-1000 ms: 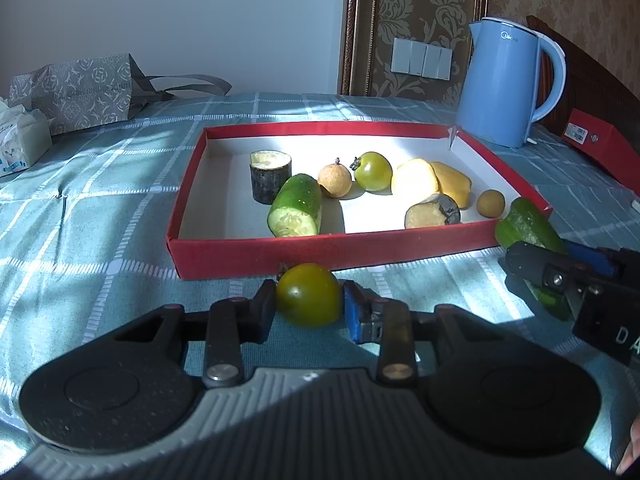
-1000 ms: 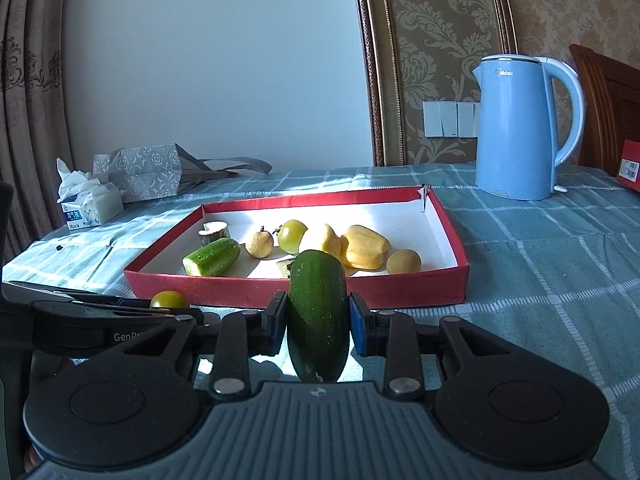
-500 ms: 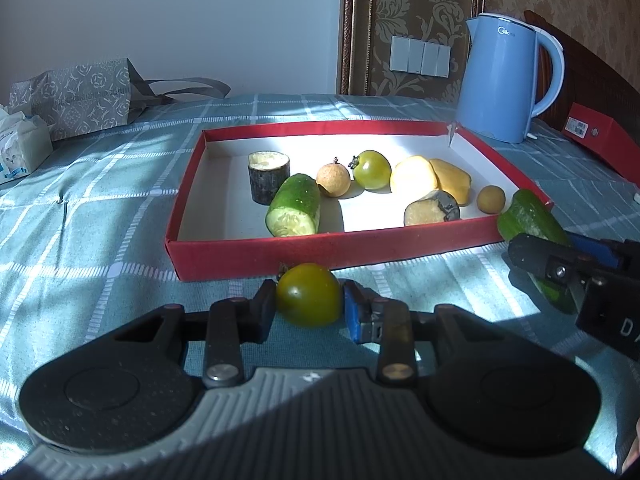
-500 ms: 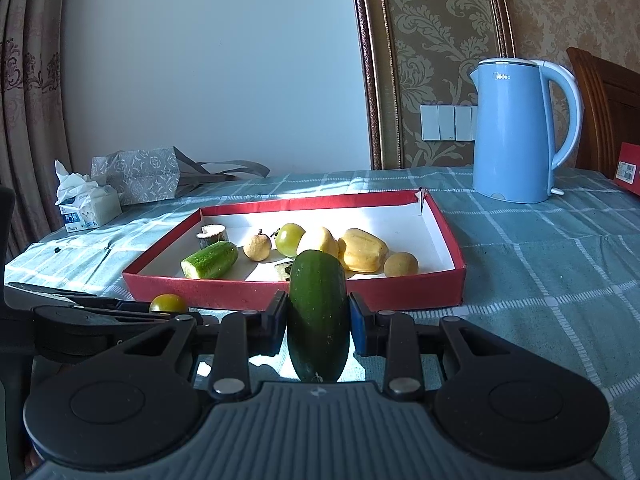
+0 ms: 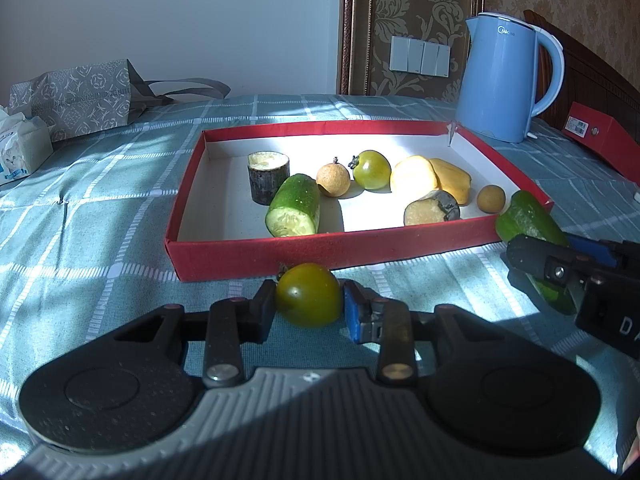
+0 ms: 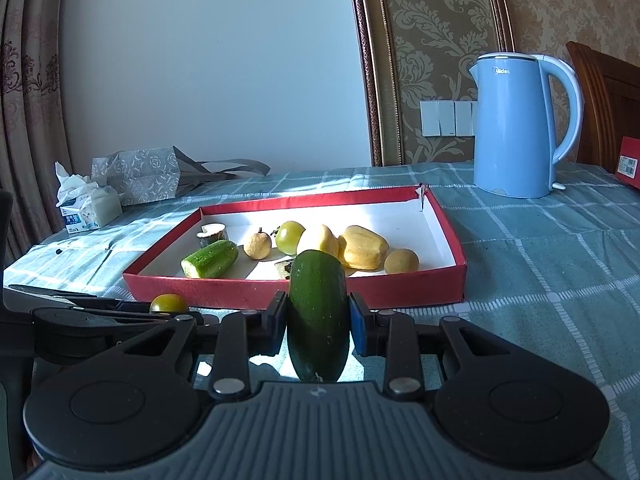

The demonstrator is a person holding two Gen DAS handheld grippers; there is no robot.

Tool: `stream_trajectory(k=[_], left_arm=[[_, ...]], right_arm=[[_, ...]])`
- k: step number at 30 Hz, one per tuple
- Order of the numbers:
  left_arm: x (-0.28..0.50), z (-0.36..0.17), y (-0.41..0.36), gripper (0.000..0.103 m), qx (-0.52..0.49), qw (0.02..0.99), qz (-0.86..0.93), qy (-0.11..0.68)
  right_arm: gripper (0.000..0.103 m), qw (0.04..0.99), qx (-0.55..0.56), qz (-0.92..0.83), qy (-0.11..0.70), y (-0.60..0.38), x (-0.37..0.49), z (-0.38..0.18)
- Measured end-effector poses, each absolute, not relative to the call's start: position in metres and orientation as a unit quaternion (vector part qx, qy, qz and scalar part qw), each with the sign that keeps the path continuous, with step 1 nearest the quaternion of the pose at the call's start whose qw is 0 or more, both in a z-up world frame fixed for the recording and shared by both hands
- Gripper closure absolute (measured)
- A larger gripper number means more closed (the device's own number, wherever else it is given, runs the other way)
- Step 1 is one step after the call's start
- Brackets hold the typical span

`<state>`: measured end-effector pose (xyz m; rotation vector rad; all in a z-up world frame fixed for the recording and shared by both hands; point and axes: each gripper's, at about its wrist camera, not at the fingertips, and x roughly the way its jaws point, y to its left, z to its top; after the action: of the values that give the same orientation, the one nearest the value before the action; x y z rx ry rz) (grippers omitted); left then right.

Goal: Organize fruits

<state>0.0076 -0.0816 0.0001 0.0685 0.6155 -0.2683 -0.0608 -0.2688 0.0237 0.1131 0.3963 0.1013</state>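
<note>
Left claw (image 5: 309, 312) grips a round green tomato (image 5: 308, 294); right claw (image 6: 318, 322) clamps a dark cucumber (image 6: 317, 316)

Left claw (image 5: 309, 306) grips green tomato (image 5: 309, 295) — before red tray (image 5: 320, 256).

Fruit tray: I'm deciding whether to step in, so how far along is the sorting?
Mostly done: the red tray already holds eight pieces. In hand: the left gripper clamps a green tomato, the right gripper a cucumber piece, both outside the tray's near wall. Left: placing those two inside.
</note>
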Motion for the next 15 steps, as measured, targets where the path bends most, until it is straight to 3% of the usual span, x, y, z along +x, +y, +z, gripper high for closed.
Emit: stream_trajectory(k=[15], left_arm=[[0.0071, 0.0001, -0.0824, 0.071, 0.037, 0.944, -0.132, 0.301]], right_arm=[[0.072, 0.977, 0.059, 0.051, 0.200, -0.2696, -0.0600, 0.0234]])
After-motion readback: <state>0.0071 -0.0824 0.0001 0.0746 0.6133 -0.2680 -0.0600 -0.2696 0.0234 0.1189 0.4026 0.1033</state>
